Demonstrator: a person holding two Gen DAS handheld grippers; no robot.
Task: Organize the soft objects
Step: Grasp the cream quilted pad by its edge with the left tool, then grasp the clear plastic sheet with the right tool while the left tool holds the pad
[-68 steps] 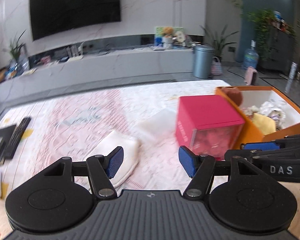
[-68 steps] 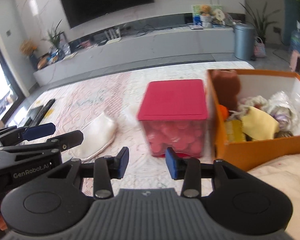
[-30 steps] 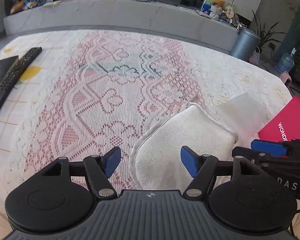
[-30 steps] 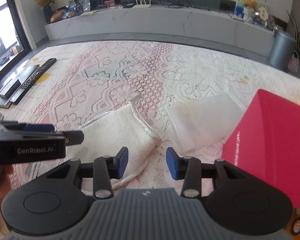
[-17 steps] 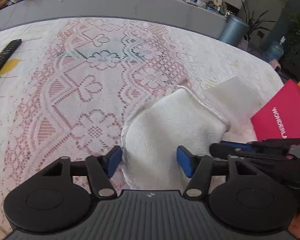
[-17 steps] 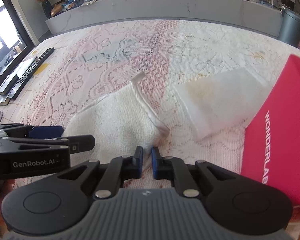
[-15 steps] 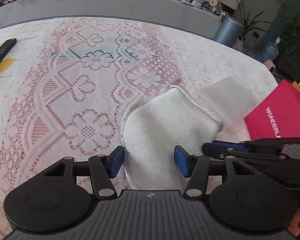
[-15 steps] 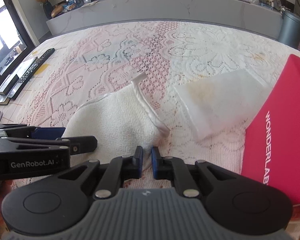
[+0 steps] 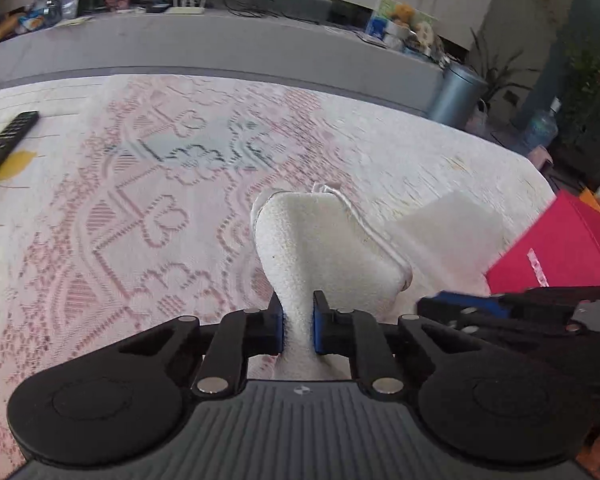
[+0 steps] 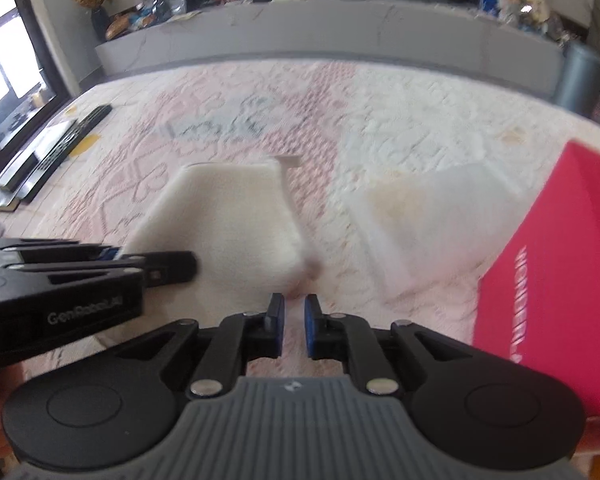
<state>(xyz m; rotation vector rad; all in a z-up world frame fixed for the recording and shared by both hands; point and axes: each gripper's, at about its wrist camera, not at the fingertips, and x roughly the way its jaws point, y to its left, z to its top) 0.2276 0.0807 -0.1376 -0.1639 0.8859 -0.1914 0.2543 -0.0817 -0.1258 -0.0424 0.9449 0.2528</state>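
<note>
Remote control (image 9: 5, 141), bin (image 9: 456, 94), lace cloth (image 9: 140, 208).

1. The white cloth (image 9: 324, 248) is seen at the frame centre as soft, nubbly terry with a smooth stitched hem along its right edge.
2. The lace tablecloth (image 9: 140, 208) is shown as openwork fabric, rough and matt, in cream and pink.
3. The left gripper (image 9: 297, 326) is made of matt black plastic, with smooth blue pads (image 9: 320, 320), shiny metal pins and a ribbed grey body.
4. The red box (image 10: 560, 272), at the right edge, is given a smooth, faintly glossy lid.
5. The translucent sheet (image 10: 432, 216) looks like thin, frosted plastic.
6. The bin (image 9: 454, 94), upper right, appears as brushed grey metal.
</note>
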